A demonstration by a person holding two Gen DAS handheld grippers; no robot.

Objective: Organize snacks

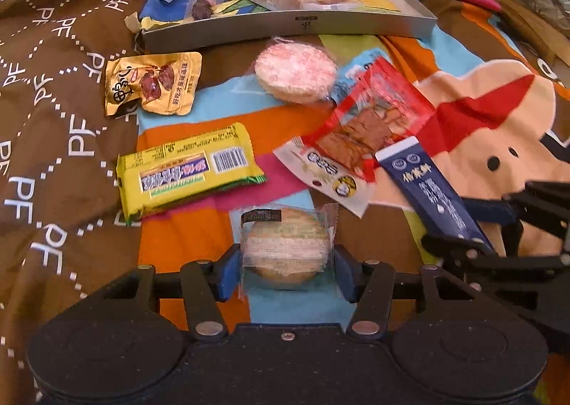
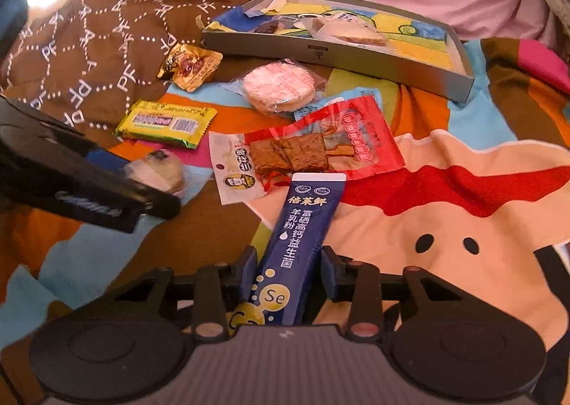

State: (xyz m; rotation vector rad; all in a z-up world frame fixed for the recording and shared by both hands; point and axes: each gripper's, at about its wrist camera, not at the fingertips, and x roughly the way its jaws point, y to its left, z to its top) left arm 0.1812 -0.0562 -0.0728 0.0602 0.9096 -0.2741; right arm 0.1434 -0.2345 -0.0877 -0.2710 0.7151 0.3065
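The bedspread (image 1: 71, 120) carries everything, soft and rumpled, so nothing lies quite flat. At its far side sits the grey tray (image 1: 292, 27), with two wrapped snacks already lying inside; the rest are loose on the cloth in front of it.

Of the loose ones, the red packet (image 1: 377, 120) lies across a white packet (image 1: 324, 170), with the yellow bar (image 1: 188, 170), pink rice cracker (image 1: 295, 72) and gold packet (image 1: 153, 84) near the tray.

The left tool (image 1: 286, 268) is part open, one blue pad at each side of the round biscuit (image 1: 285, 248), touching or nearly touching its wrapper; whether it grips firmly I cannot tell. The right tool (image 2: 289, 271) straddles the blue sachet (image 2: 295, 244), with a gap showing on both sides.

For both, squeeze the body, not the loose film, lift clear before travelling, and set each snack on a bare patch of the tray floor.
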